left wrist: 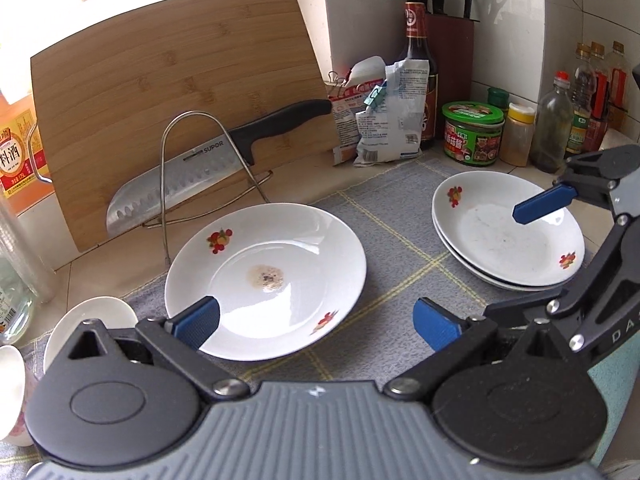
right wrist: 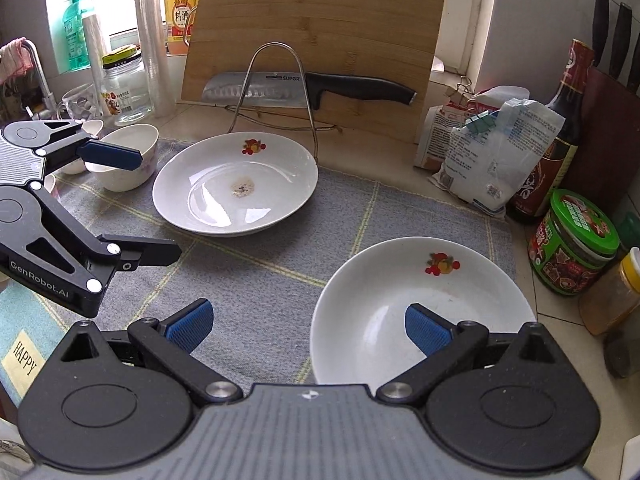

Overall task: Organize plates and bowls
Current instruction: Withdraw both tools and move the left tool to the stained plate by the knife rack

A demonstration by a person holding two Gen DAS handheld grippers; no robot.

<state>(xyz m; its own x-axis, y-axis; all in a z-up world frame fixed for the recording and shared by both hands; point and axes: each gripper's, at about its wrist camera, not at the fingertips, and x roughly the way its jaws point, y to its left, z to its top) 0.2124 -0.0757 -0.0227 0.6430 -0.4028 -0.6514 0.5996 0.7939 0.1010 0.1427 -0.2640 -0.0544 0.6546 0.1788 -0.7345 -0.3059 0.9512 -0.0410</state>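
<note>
A white plate (left wrist: 266, 280) with fruit prints and a brown stain lies on the grey mat (left wrist: 400, 216). My left gripper (left wrist: 316, 322) is open at its near rim, left pad over the edge and right pad above the mat. To the right is a stack of two matching plates (right wrist: 424, 304). My right gripper (right wrist: 308, 328) is open across the stack's near-left rim, its right pad over the top plate's bowl. Nothing is held. White bowls (right wrist: 124, 156) stand at the mat's left end, behind the left gripper (right wrist: 144, 204).
A bamboo cutting board (left wrist: 160, 80) leans on the wall, with a large knife (left wrist: 192, 176) on a wire rack (left wrist: 164, 184) just behind the stained plate. Clipped bags (left wrist: 384, 120), a sauce bottle (left wrist: 418, 52), jars (left wrist: 472, 132) and oil bottles crowd the back right corner.
</note>
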